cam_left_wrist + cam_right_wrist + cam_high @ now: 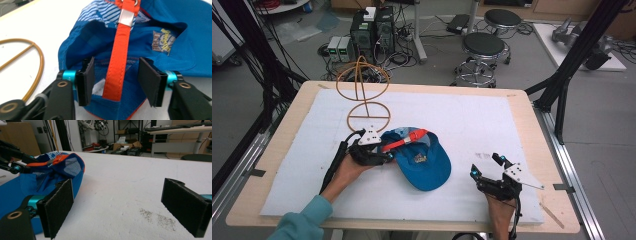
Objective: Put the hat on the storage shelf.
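Note:
A blue cap point(427, 162) lies on the white mat point(472, 120), brim toward me, with an orange strap point(404, 141) across its back opening. My left gripper point(388, 153) reaches into that opening from the left. In the left gripper view its jaws point(115, 75) stand on either side of the orange strap point(120, 62), with a gap between each pad and the strap, over the cap's point(190, 37) blue rim. My right gripper point(485, 165) rests on the mat at the front right, open wide point(117, 202) with nothing between its pads. The cap point(15, 187) is to its left.
A brown wire hoop stand point(364, 95) rises on the mat just behind the left gripper; its base ring point(37, 62) lies close to the left jaw. A grey smudge point(157, 217) marks the mat. Stools point(483, 47) and computer towers point(372, 30) stand beyond the table.

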Available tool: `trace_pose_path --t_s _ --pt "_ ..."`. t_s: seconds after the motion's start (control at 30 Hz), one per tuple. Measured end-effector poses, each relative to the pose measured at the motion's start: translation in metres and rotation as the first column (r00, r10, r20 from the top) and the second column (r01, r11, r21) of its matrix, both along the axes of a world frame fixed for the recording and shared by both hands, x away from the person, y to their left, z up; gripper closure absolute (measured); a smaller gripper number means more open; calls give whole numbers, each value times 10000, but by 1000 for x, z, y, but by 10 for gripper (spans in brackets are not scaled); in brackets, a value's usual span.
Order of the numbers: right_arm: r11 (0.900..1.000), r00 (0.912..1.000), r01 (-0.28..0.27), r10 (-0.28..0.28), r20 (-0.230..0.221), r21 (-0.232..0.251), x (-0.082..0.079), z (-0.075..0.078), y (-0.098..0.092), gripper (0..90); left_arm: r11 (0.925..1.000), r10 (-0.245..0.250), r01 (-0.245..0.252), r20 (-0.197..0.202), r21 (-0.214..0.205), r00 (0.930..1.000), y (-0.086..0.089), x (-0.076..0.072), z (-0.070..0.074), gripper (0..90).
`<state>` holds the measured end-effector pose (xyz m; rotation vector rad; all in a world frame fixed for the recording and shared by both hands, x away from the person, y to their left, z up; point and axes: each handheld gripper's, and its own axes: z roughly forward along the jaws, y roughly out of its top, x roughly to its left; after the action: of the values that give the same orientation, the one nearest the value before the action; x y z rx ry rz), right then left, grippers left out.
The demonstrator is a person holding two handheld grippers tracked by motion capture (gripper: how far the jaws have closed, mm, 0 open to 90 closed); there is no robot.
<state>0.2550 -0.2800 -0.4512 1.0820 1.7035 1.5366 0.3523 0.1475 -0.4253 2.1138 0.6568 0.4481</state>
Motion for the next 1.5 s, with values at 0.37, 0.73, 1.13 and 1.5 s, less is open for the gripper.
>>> trace_pose_path --t_s 0.37,0.73,1.13,1.5 --pt "10000 10000 -13 13 26 -11 0 0 0 99 9994 95 -87 -238 335 9997 -4 -1 -3 755" --pt "10000 10000 4 -4 30 5 0 0 0 99 9979 106 -153 -742 -635 9972 2 -6 8 784" --pt "9999 10000 96 -96 -28 68 0 0 0 99 9911 268 -315 -381 -1294 9989 25 -15 44 785" --pt "9999 9999 149 -149 -13 75 0 0 -1 99 9732 307 -432 -587 -2258 9978 48 -21 75 786"
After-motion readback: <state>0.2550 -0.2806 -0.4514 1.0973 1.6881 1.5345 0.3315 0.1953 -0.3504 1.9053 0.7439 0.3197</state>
